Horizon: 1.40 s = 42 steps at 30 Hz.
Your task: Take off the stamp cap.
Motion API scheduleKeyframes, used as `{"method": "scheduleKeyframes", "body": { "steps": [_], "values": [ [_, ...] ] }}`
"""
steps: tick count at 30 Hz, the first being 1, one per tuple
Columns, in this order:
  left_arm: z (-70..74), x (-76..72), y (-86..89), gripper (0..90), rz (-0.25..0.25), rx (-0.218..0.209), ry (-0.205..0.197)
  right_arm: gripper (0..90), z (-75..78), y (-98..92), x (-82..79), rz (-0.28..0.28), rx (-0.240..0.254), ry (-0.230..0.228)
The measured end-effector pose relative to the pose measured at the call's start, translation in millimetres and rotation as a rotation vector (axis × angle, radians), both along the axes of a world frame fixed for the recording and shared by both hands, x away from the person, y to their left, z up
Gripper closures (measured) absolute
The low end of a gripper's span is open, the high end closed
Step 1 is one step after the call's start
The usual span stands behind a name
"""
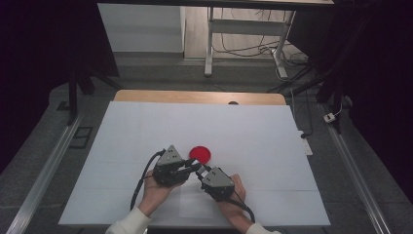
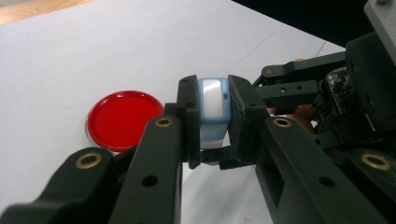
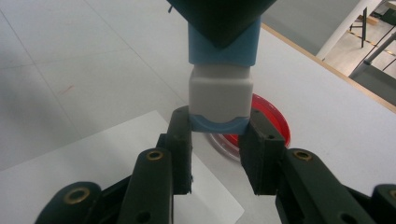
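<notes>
Between both grippers' jaws, blue-and-white block [image 2: 213, 109] shows no legible writing.

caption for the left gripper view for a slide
Left gripper clamps a blue and white block beside a red dish on the white table.

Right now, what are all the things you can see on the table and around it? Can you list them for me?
Round dish: one, red, on the white table cover, just beyond the claws.
Small block: one, blue and white, held up between both claws.
Paper sheet: one, white, flat on the cover near the person.
Table cover: one, white, over a wooden table.
Desk frame: one, white, on the floor behind, cables under it.
Left claw: one, black, shut on the block.
Right claw: one, black, at the block's lower end.
Hands: two, holding the claws.
</notes>
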State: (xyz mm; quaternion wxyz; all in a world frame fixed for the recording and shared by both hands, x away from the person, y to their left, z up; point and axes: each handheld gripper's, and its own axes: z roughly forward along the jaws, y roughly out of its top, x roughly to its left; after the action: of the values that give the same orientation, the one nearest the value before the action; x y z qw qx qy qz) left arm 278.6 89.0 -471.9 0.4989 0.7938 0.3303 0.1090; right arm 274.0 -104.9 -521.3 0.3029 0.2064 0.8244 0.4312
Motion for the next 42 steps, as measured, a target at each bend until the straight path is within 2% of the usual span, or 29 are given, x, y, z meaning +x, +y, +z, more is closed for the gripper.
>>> {"method": "scheduleKeyframes", "body": {
  "steps": [4, 6, 8, 9, 10, 11, 14, 18, 29, 42],
  "values": [
    [0.1, 0.4, 0.8, 75.8, -0.002, -0.002, 0.001, 65.8, 0.5, -0.3, 1.0, 0.016, -0.02, -0.014],
    [0.4, 0.5, 1.4, 75.8, 0.0, -0.008, 0.002, 65.8, 1.5, -0.6, 1.6, 0.03, -0.049, -0.035],
    [4.4, -2.3, 4.7, 75.8, 0.063, 0.029, -0.064, 65.8, -1.1, -0.1, 2.8, 0.029, -0.105, -0.043],
    [6.5, -1.9, 9.5, 75.8, 0.076, 0.017, -0.067, 65.8, -4.1, -1.0, 3.9, 0.019, -0.1, -0.031],
    [8.1, -0.8, 16.4, 75.8, 0.077, -0.024, -0.048, 65.8, -6.8, -3.9, 6.3, 0.012, -0.073, 0.001],
    [8.8, -0.7, 19.4, 75.8, 0.08, -0.036, -0.043, 65.8, -6.6, -6.1, 8.9, 0.002, -0.036, 0.03],
    [9.1, -1.2, 19.5, 75.8, 0.07, -0.035, -0.044, 65.8, -1.2, -8.0, 9.5, -0.003, -0.016, 0.024],
    [8.9, -2.7, 15.0, 75.7, 0.049, -0.025, -0.046, 65.8, -1.2, -10.6, 10.9, -0.004, 0.0, 0.035],
    [7.6, -2.1, 14.5, 75.6, 0.036, -0.017, -0.036, 65.6, 1.6, -16.0, 11.1, 0.011, 0.027, 0.049],
    [5.7, -0.3, 15.9, 75.5, 0.033, -0.006, -0.03, 65.4, 4.1, -42.0, 14.8, 0.002, 0.055, 0.1]
  ]
}}
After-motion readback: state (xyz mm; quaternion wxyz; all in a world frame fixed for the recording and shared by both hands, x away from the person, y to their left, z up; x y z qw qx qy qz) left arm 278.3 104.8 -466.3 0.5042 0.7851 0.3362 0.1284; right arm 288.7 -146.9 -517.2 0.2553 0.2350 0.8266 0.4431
